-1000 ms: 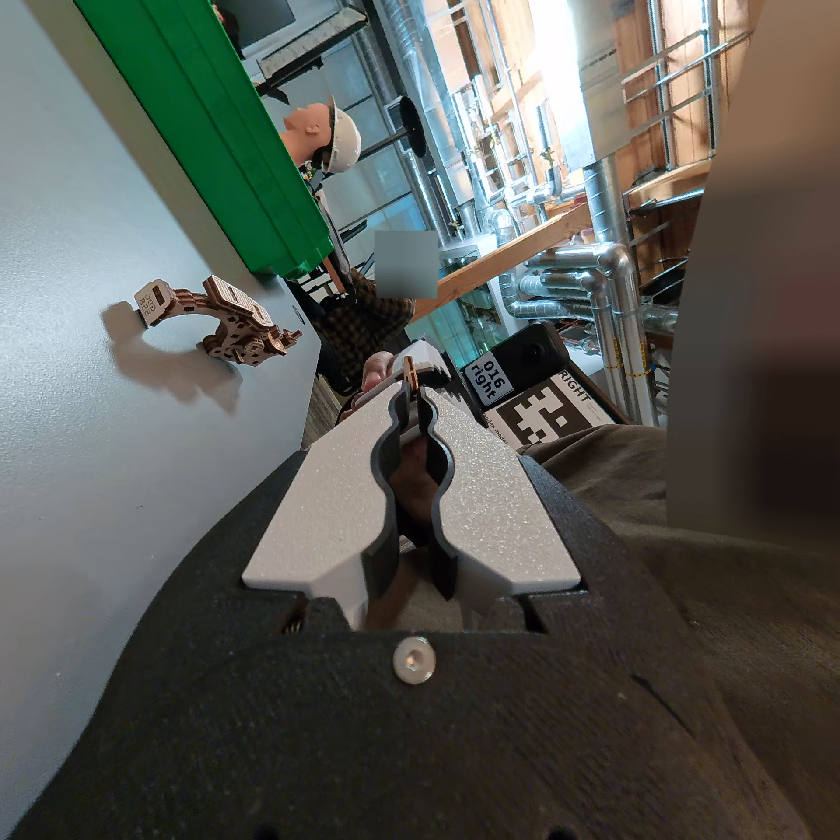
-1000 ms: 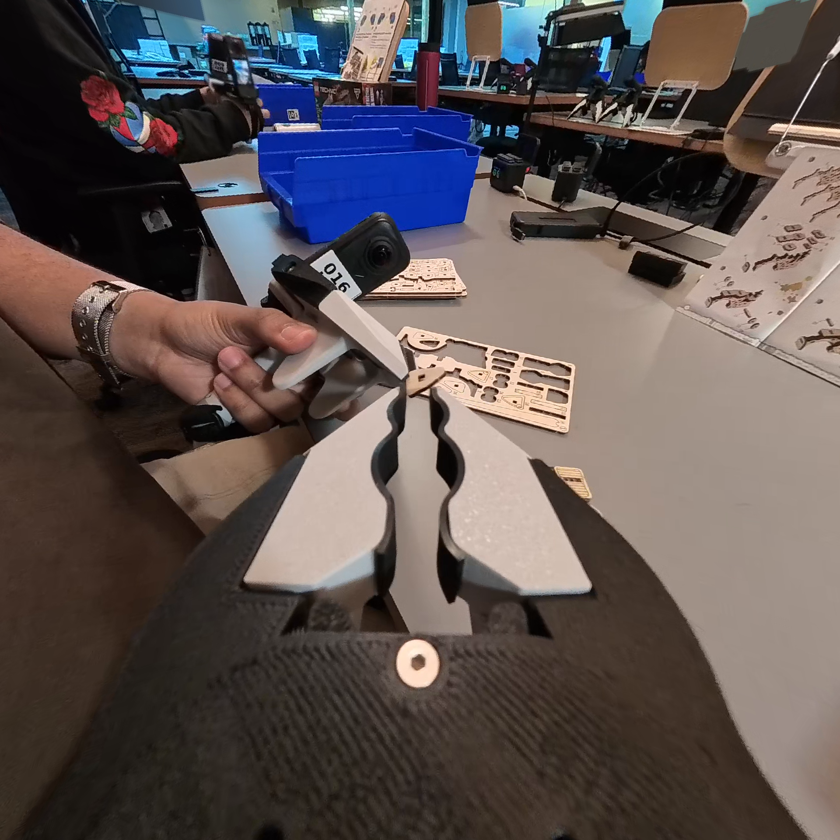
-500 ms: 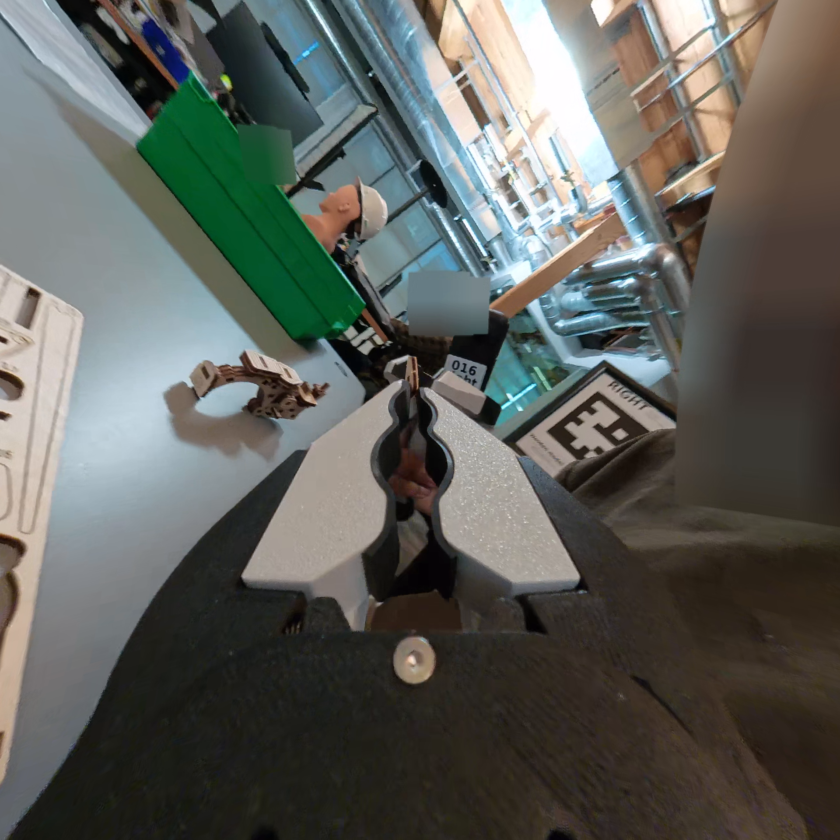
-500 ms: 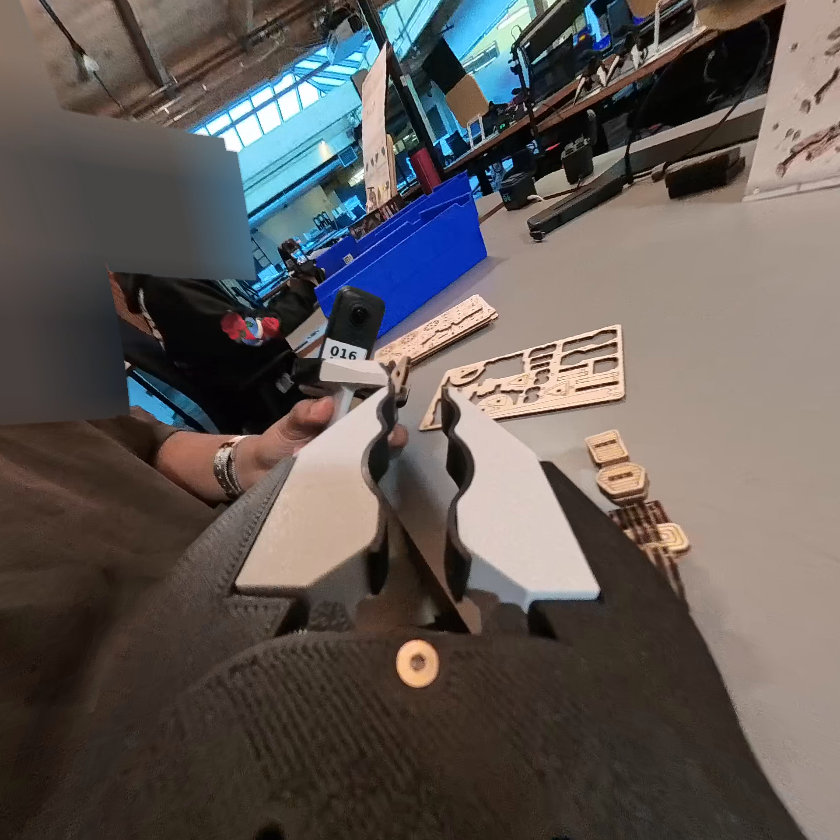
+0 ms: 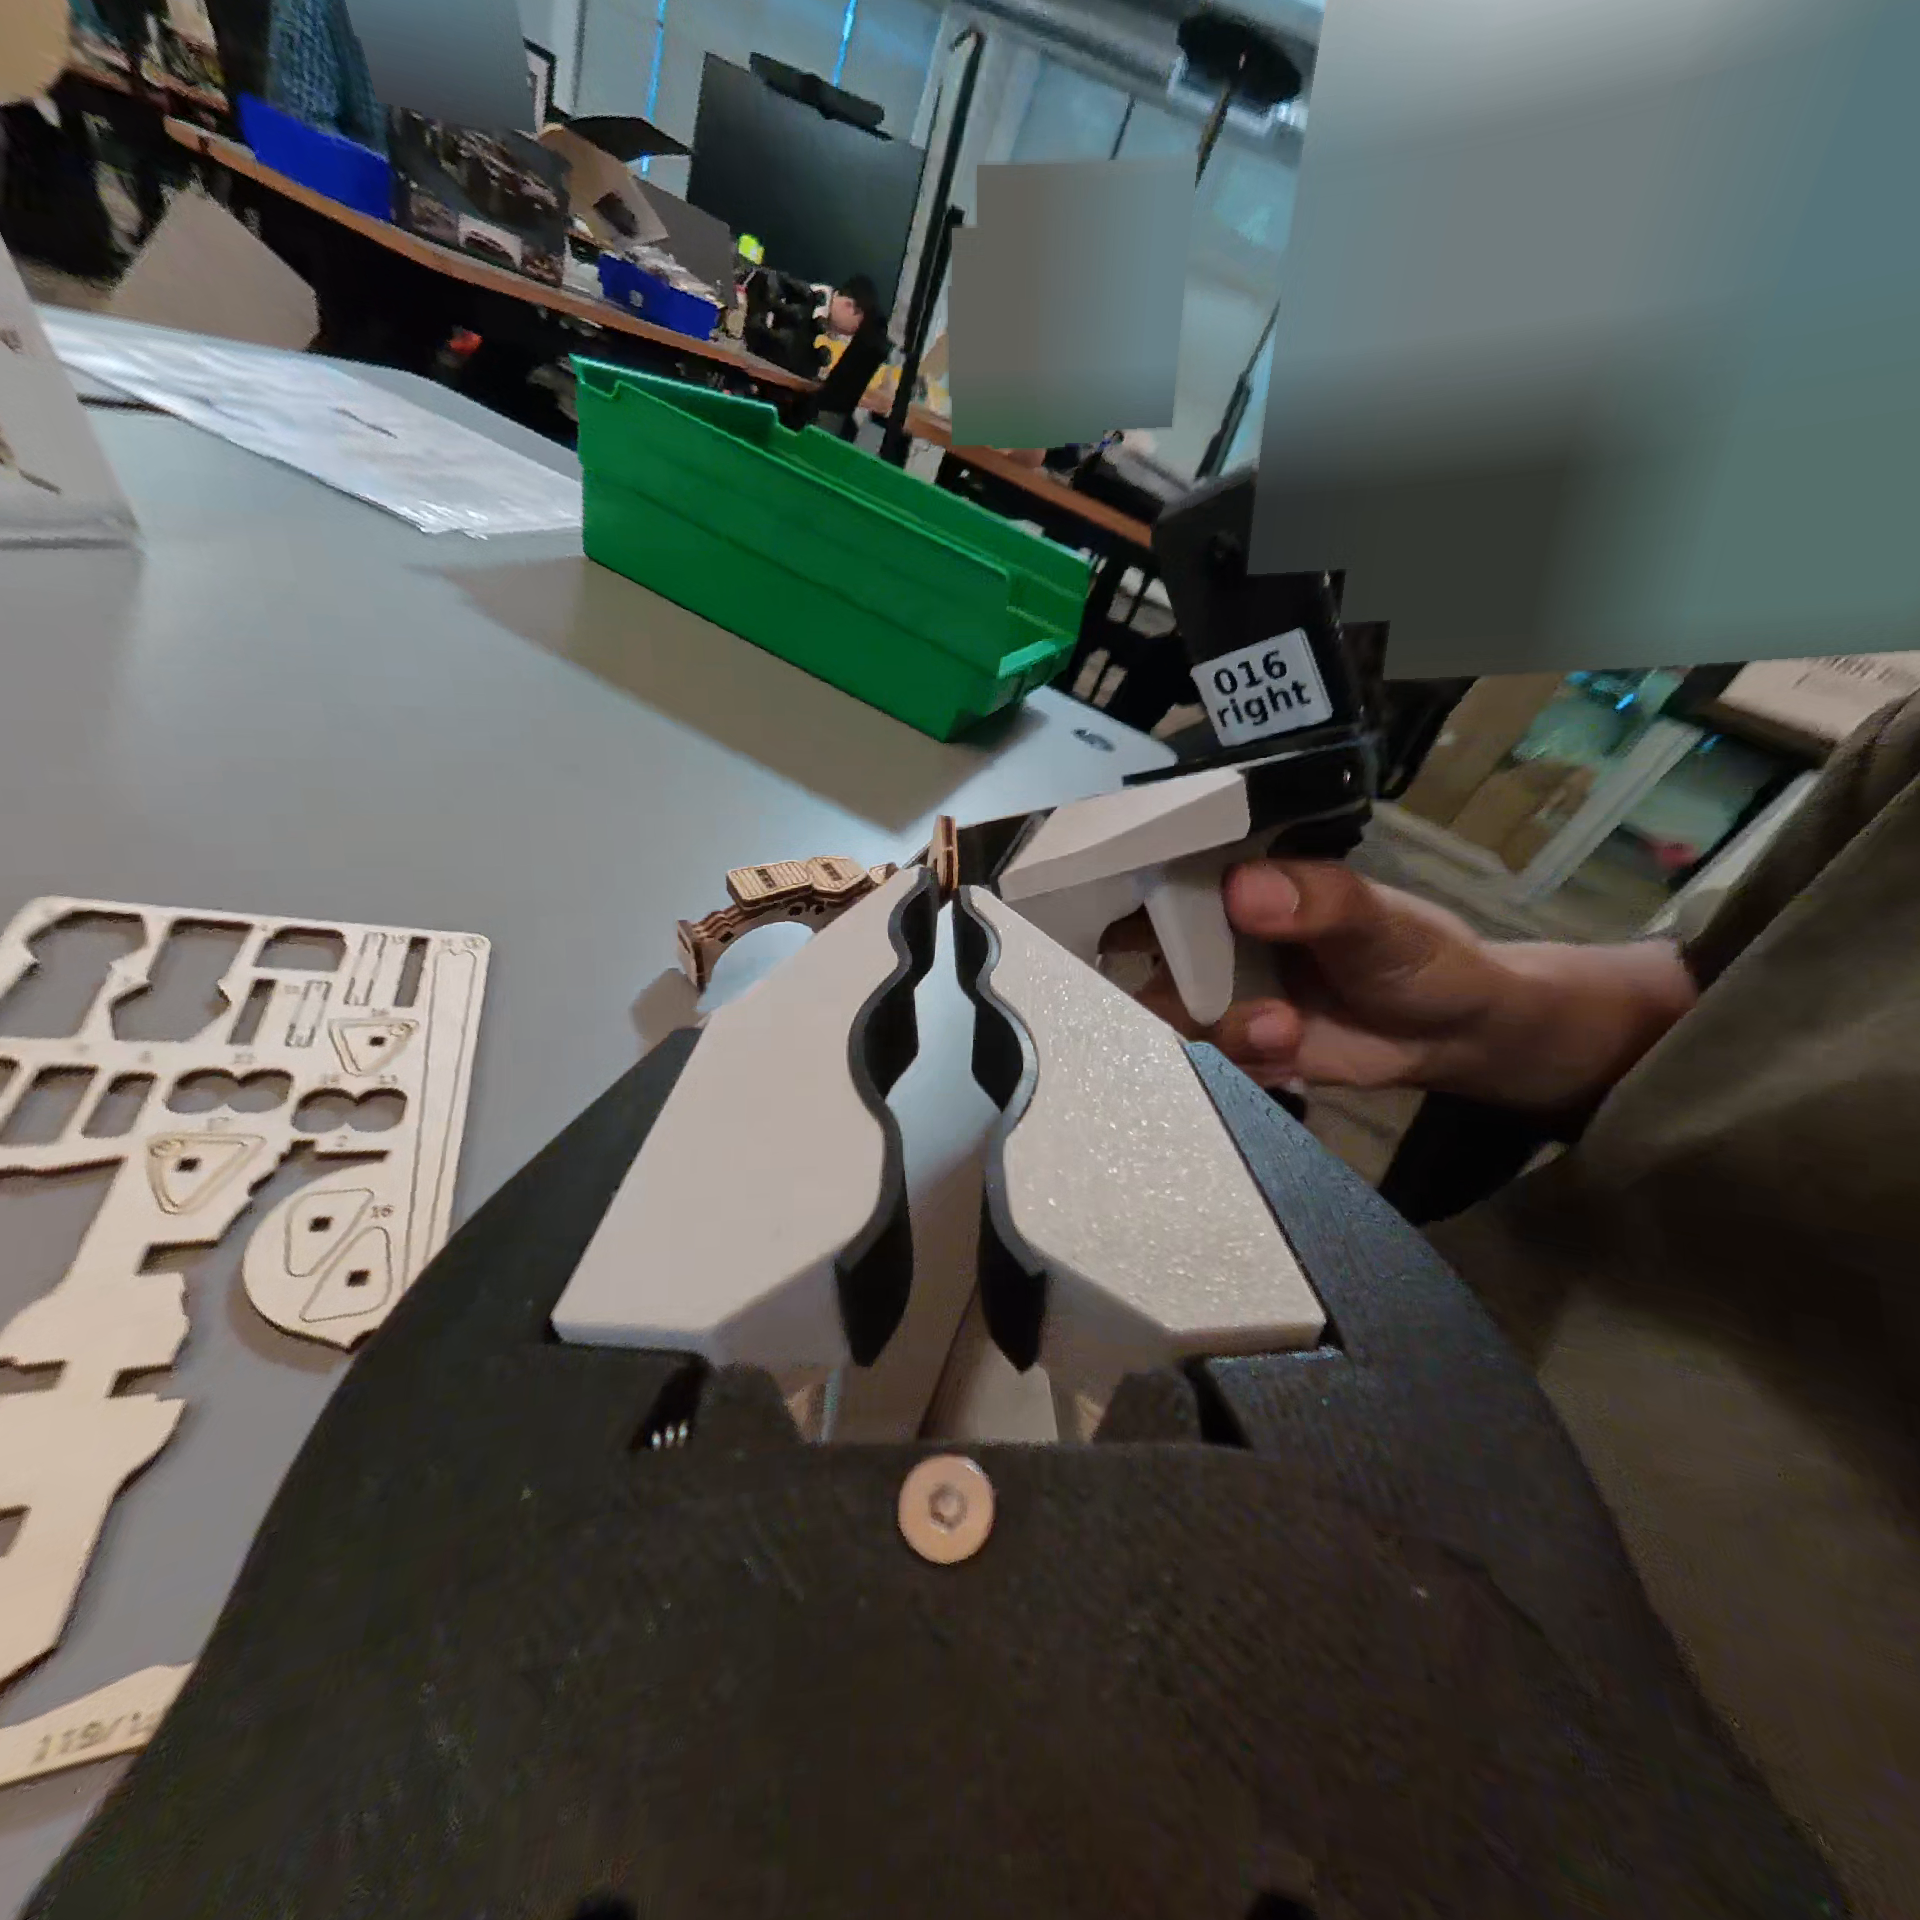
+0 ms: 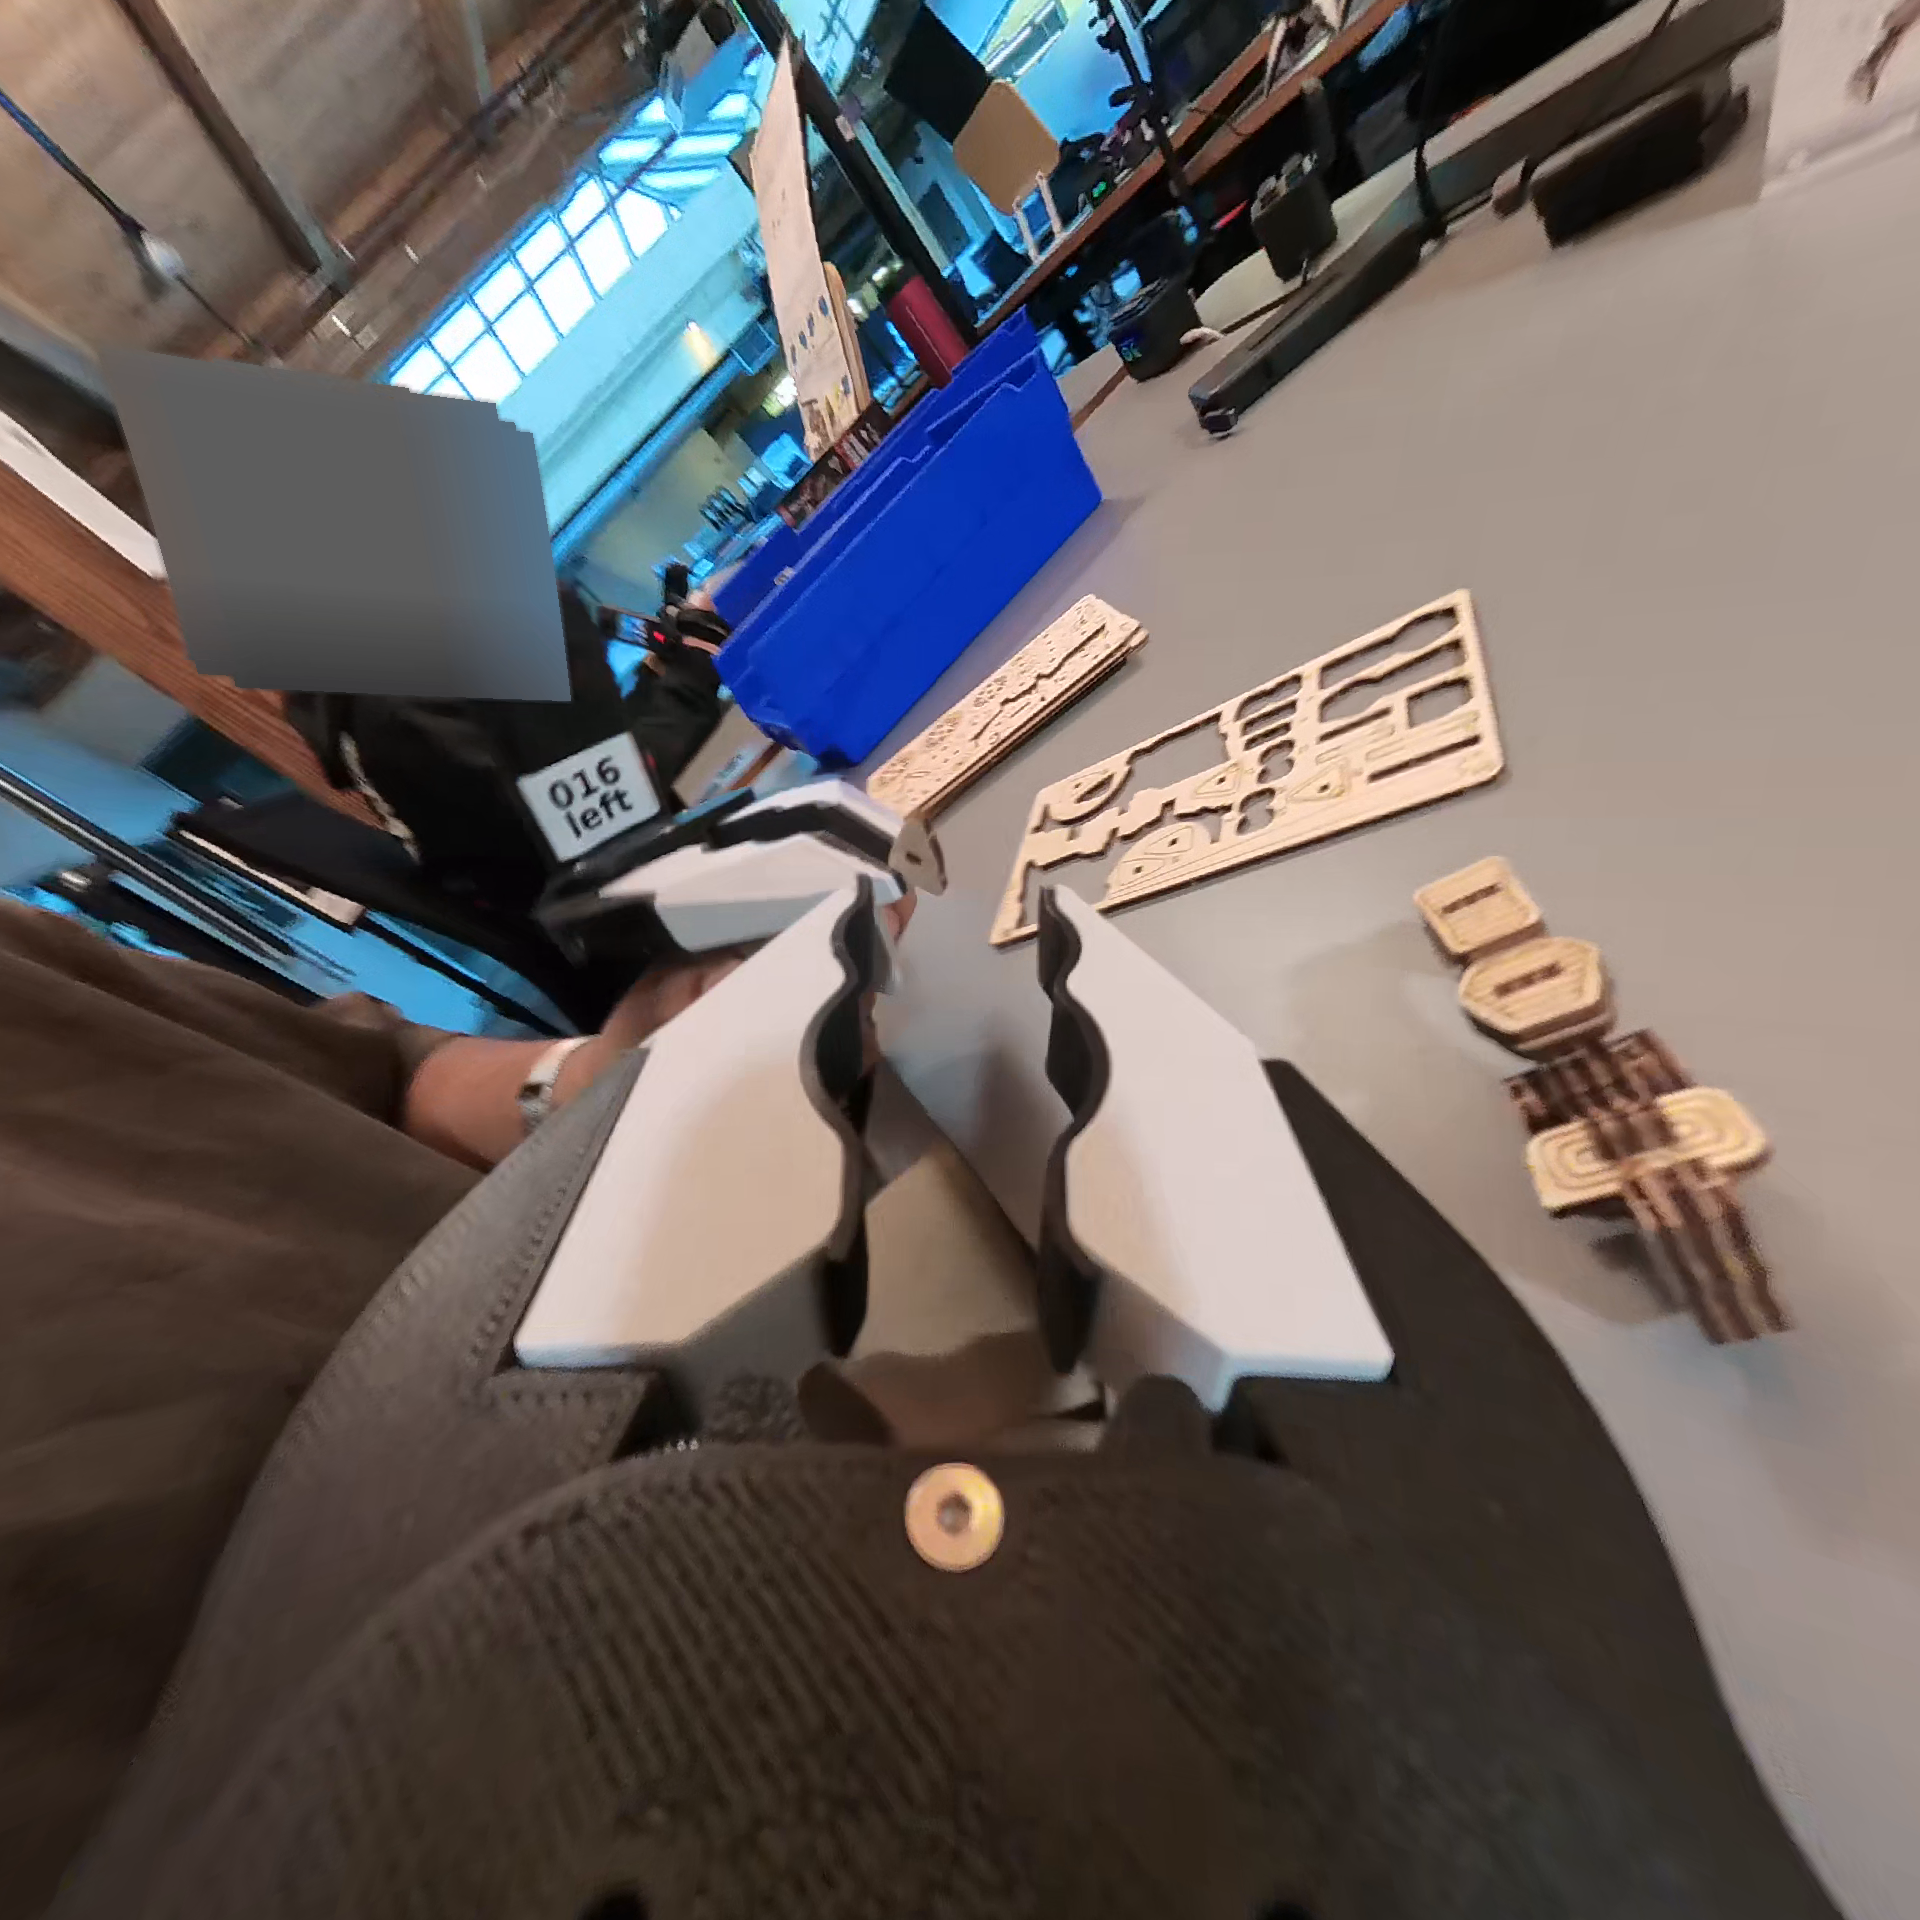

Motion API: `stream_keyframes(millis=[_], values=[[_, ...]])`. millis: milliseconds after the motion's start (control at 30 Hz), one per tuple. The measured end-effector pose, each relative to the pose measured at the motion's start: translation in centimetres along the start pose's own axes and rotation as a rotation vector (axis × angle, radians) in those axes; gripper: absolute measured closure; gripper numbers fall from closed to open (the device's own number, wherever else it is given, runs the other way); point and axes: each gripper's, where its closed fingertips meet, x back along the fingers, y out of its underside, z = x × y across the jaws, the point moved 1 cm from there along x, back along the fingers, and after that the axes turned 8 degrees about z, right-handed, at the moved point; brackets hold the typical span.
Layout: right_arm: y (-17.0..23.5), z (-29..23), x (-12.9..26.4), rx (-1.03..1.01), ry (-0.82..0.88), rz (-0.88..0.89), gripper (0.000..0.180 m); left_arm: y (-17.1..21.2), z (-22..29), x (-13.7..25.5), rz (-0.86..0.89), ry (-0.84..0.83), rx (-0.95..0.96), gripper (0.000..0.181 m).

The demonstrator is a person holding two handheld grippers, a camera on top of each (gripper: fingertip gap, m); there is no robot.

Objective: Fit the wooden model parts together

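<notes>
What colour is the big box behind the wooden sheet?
Blue. The box shows best in the right wrist view, behind the sheet.

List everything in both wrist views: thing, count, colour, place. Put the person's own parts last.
small wooden piece: one, tan, pinched at the left gripper's tips.
arched wooden subassembly: one, brown, on the table beyond the left gripper.
punched wooden sheet: one, pale, flat on the table.
stack of wooden sheets: one, pale, beside the blue bin.
assembled wooden pieces: one cluster, tan and dark brown, on the table right of the right gripper.
green bin: one, far side of the table.
blue bin: one nearby, on the table.
table: grey.
left gripper: shut on the small piece.
right gripper: open, empty.
hand: one, holding the right gripper.
</notes>
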Motion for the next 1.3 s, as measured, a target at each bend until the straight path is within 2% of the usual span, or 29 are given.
stream_keyframes(millis=[67, 233, 467, 700, 933, 1100, 1300], values=[[0.1, -0.1, 0.0, -0.042, -0.013, 0.000, 0.149, 0.2, 0.3, -0.1, -0.020, -0.015, -0.090, 0.181], [0.1, -0.6, 0.1, -0.056, -0.050, 0.001, 0.162, 0.6, 0.5, -0.3, -0.048, -0.049, -0.255, 0.181], [0.1, -0.7, 0.3, -0.084, -0.071, -0.001, 0.170, 0.9, 1.0, -0.4, -0.059, -0.037, -0.294, 0.181], [-0.4, -0.6, 0.8, 0.085, -0.049, -0.012, 0.170, 0.2, 0.7, -0.2, -0.009, 0.013, -0.072, 0.165], [0.1, -0.7, 1.1, 0.554, 0.026, -0.116, 0.171, 1.1, 1.8, -0.4, -0.060, 0.132, 0.118, 0.146], [1.1, -1.7, 0.9, 0.736, -0.024, -0.163, 0.170, 0.8, 2.1, -0.4, -0.039, 0.204, 0.353, 0.151], [1.0, -2.3, 1.2, 0.922, -0.033, -0.150, 0.170, 0.8, 1.9, -0.1, -0.045, 0.232, 0.437, 0.162]])
